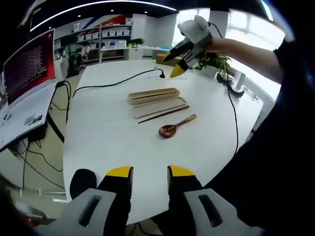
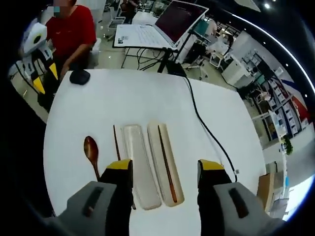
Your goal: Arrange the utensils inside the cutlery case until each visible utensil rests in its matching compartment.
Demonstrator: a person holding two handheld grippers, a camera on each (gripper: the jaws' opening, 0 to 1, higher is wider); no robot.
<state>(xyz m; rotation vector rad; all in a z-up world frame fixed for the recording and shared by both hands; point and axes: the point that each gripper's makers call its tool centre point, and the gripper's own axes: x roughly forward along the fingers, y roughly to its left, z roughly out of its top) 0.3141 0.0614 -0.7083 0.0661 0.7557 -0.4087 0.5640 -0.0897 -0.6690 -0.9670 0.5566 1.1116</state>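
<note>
One white desk point(image 2: 147, 98) carries the lot. On it lie two long pale case halves: one point(image 2: 166, 162) with a single dark chopstick point(image 2: 167, 169) inside, the other point(image 2: 140, 167) bare. A second chopstick point(image 2: 115, 142) lies loose on the desk just beside the bare half, making two chopsticks in all. One brown wooden spoon point(image 2: 91, 152) lies near them. One black cable point(image 2: 204, 128) crosses the desk.

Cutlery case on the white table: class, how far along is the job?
Done: one chopstick lies in the open cutlery case. In hand: nothing; the left gripper and right gripper are open. Left: the wooden spoon and second chopstick lie on the table beside the lid.
</note>
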